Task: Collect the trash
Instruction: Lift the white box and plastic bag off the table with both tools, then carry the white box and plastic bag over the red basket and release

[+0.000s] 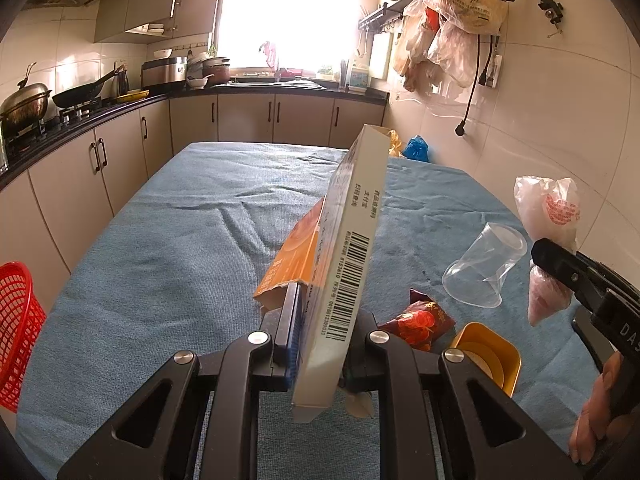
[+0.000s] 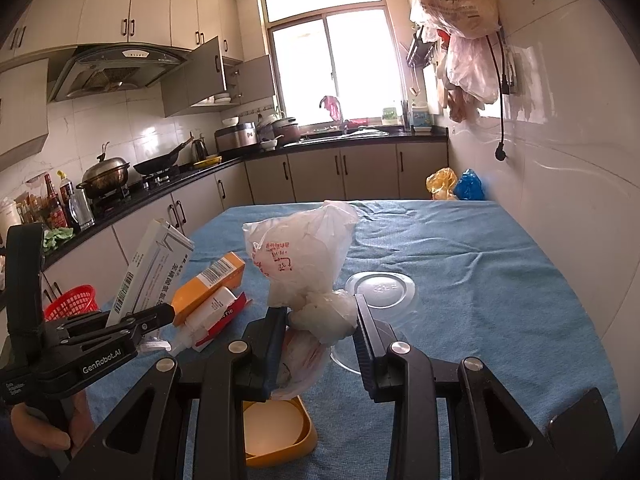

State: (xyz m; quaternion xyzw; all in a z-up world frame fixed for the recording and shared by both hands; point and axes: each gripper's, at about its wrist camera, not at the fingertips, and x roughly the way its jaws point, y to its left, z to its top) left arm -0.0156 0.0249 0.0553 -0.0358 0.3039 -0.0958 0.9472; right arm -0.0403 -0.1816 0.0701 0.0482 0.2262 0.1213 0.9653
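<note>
Two claws: both loaded above the blue-clothed table.
White carton: stiff, light — left gripper pinches its lower end, tilted off the cloth.
Plastic bag: soft, slippery — right gripper clamps its bunched neck.
Clear cup: lying down, thin, crushable.
Left view only: red snack wrapper.
Right view only: white tube.

A blue cloth covers the table. White carton with a black barcode, orange box, red patterned wrapper, clear cup, yellow dish, translucent white bag (red print), red mesh basket.
</note>
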